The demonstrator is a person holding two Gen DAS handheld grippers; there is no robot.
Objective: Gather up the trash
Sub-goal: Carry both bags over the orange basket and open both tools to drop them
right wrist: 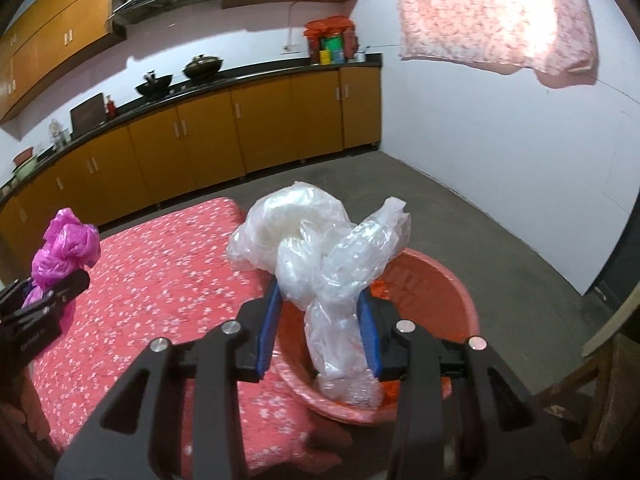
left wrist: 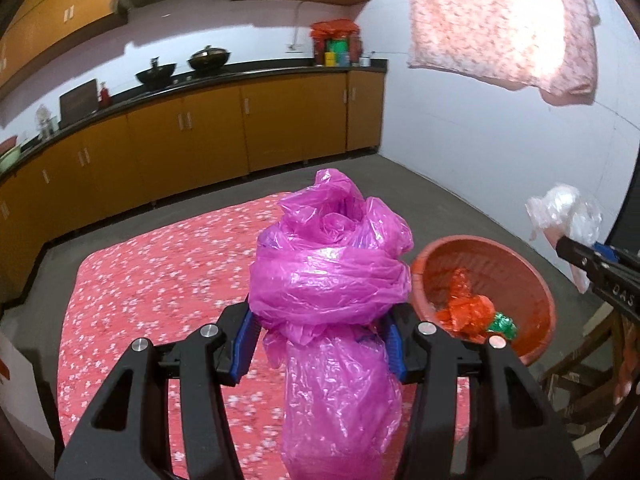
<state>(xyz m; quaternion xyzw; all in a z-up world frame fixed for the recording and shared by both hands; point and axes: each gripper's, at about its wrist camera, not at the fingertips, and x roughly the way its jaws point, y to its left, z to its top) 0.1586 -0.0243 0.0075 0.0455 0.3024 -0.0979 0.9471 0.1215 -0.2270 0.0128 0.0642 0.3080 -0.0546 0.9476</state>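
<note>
My left gripper is shut on a crumpled magenta plastic bag, held above the red flowered cloth. It also shows in the right wrist view. My right gripper is shut on a crumpled clear plastic bag, held over the red plastic basin. In the left wrist view the basin holds an orange bag and a green wrapper, and the clear bag hangs at the right.
A wooden chair stands right of the basin. Yellow kitchen cabinets with a black counter and woks run along the back. A pink cloth hangs from the upper right. The grey floor lies beyond the table.
</note>
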